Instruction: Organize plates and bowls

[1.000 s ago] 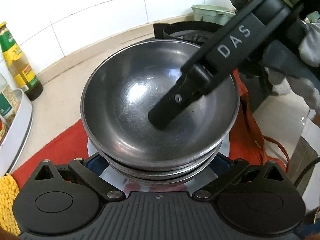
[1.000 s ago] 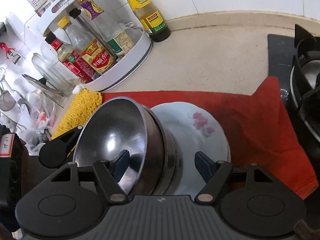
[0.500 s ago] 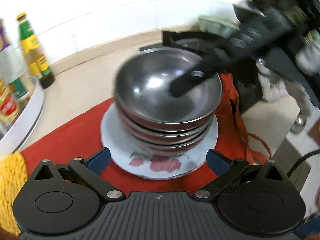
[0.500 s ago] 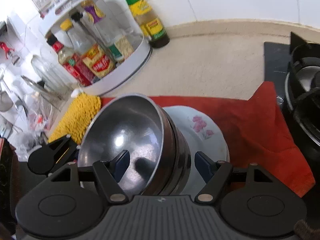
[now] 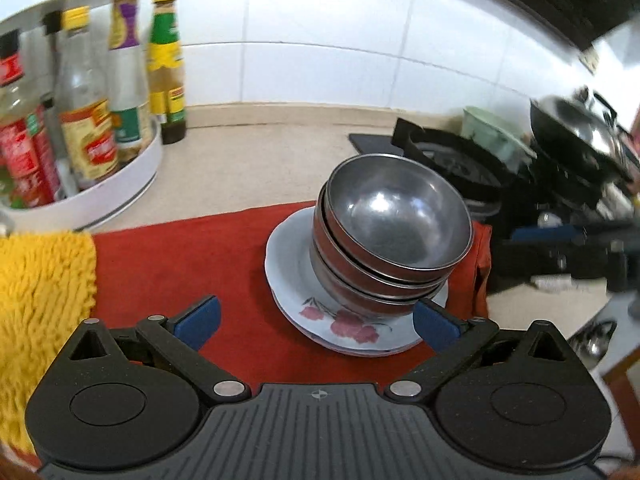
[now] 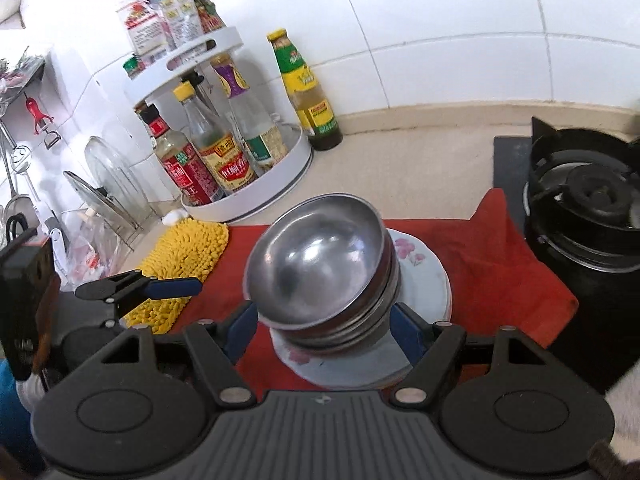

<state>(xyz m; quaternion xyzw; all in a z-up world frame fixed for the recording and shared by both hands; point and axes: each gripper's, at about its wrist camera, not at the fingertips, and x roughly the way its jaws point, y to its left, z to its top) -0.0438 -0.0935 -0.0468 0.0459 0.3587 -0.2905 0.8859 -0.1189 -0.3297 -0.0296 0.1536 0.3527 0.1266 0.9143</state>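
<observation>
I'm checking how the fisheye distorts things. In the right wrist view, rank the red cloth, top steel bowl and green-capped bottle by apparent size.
1. red cloth
2. top steel bowl, nearer the camera, so enlarged
3. green-capped bottle, farthest back, so its rank is unsure

Bottle labels point(image 6: 230, 168) on white rack point(image 6: 280, 184) carry print, probably Chinese characters, too blurred to read, carton point(image 6: 144, 32) print likewise illegible, no readable numbers

Grey steel bowls point(image 5: 396, 216), dull red on the outer walls. White plate point(image 5: 288, 280) with pink flowers. Red cloth point(image 5: 180, 256). Shaggy yellow mat point(image 5: 44, 288). White rack point(image 6: 280, 176). Green-and-yellow labelled bottle point(image 6: 306, 92). Black burner point(image 6: 592, 200). Blue pads point(image 5: 200, 318) on black fingers.
</observation>
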